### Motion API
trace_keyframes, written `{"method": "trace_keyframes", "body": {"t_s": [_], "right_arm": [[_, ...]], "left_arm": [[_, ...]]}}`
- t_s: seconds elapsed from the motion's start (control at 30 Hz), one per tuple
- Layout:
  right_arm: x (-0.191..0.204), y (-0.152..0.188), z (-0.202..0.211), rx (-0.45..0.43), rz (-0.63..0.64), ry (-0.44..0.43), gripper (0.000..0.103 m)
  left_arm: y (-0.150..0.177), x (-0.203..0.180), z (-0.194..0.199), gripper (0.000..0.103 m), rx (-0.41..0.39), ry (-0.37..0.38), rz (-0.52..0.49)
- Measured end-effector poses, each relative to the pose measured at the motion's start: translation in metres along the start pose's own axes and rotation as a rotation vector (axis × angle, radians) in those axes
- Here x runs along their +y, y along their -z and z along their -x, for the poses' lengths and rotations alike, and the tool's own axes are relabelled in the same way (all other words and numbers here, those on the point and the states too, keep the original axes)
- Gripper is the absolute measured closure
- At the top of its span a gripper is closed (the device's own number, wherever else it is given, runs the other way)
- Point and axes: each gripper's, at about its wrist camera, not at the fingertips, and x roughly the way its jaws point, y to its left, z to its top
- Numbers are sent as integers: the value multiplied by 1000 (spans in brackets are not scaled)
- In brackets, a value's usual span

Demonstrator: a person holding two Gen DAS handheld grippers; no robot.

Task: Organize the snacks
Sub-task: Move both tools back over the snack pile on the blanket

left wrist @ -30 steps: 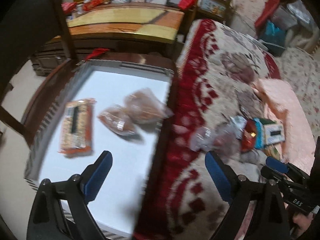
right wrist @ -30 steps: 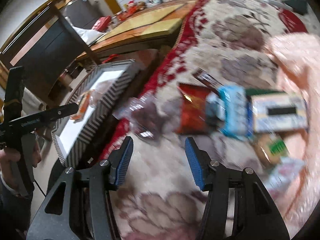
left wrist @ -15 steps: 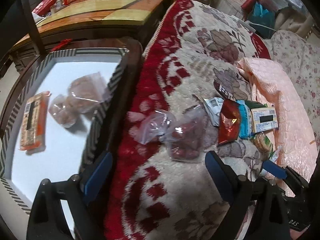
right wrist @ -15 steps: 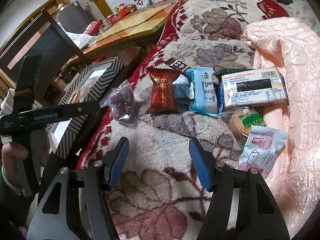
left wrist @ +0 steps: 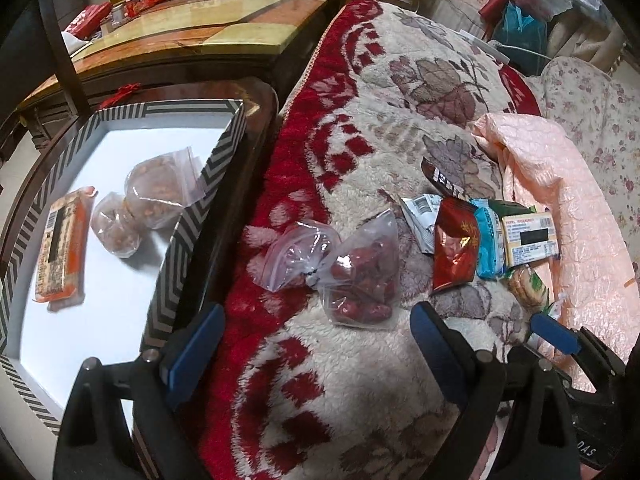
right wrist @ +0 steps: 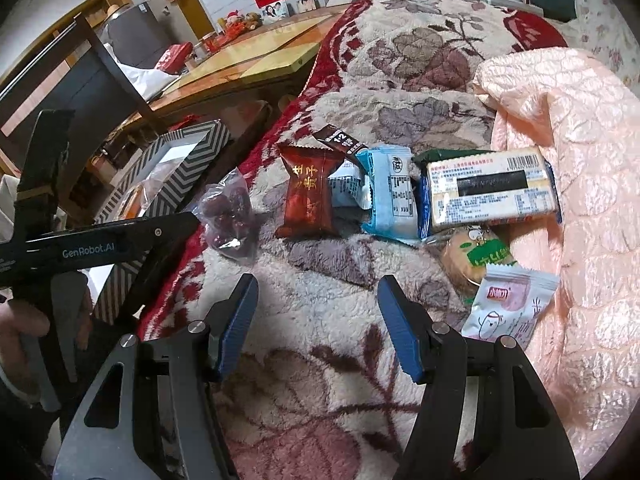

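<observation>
A clear bag of red dates (left wrist: 362,276) (right wrist: 230,216) lies on the fleece blanket, just ahead of my open, empty left gripper (left wrist: 316,344). Right of it lie a dark red packet (left wrist: 456,250) (right wrist: 308,196), a light blue packet (left wrist: 490,242) (right wrist: 390,192), a yellow-white biscuit pack (left wrist: 528,240) (right wrist: 490,188), a round cake in green wrap (right wrist: 474,254) and a pink-white packet (right wrist: 508,306). My right gripper (right wrist: 316,322) is open and empty, short of the red packet. The striped box (left wrist: 188,220) (right wrist: 188,160) on the left holds two clear bags (left wrist: 156,192) and an orange pack (left wrist: 62,248).
The box sits on a dark wooden stand (left wrist: 256,140) beside the red-and-cream blanket (left wrist: 320,160). A pink quilt (left wrist: 560,184) lies to the right. A wooden table (left wrist: 208,36) and a chair (right wrist: 72,92) stand behind. The left gripper's body (right wrist: 92,244) crosses the right wrist view.
My left gripper has swung right from over the box to over the blanket, facing the bag of dates. My right gripper has drawn back a little from the packets.
</observation>
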Motion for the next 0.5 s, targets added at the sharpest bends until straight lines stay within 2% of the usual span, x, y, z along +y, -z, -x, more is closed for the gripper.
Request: {"method": "trace_keyframes", "body": {"t_s": [0.5], "right_arm": [[-7, -2, -9, 18, -31, 2, 41]], "left_arm": [[-4, -5, -14, 8, -2, 17, -53]]}}
